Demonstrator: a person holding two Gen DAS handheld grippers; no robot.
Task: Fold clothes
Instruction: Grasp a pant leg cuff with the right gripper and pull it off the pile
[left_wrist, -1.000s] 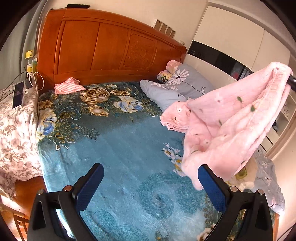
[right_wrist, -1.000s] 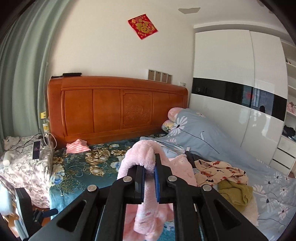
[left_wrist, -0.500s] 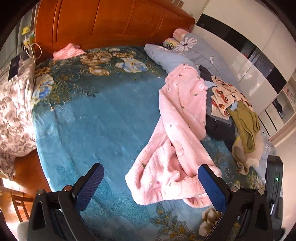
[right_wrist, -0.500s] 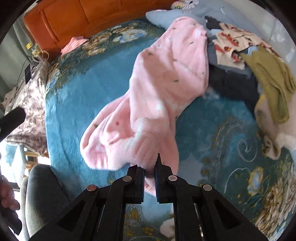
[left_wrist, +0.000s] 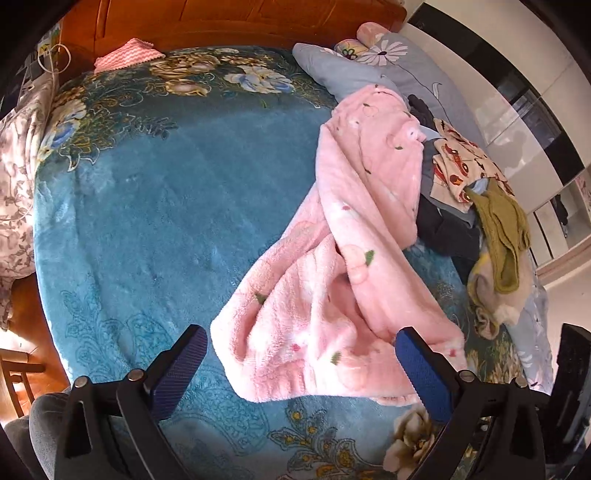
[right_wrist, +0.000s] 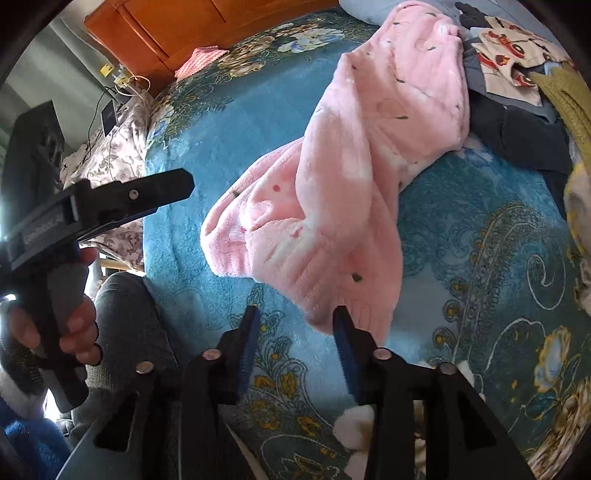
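Note:
A fluffy pink garment (left_wrist: 347, 266) with small printed motifs lies crumpled on the blue floral blanket (left_wrist: 155, 206), stretching from near the pillows to the bed's near edge. It also shows in the right wrist view (right_wrist: 332, 206). My left gripper (left_wrist: 301, 363) is open and empty, its jaws wide apart over the garment's near hem. My right gripper (right_wrist: 295, 332) is open and empty just short of the garment's lower corner. The left gripper also shows at the left of the right wrist view (right_wrist: 122, 203), held in a hand.
A pile of other clothes (left_wrist: 476, 206) lies to the right of the pink garment: a patterned cream piece, dark items, an olive one. Grey floral pillows (left_wrist: 373, 70) and a folded pink-striped cloth (left_wrist: 125, 59) lie by the wooden headboard (left_wrist: 221, 18). A cluttered bedside stand (right_wrist: 110, 155) is left.
The pink garment was held up in my right gripper, then lowered onto the blanket. My right gripper has now opened and let it go. The left gripper stayed open.

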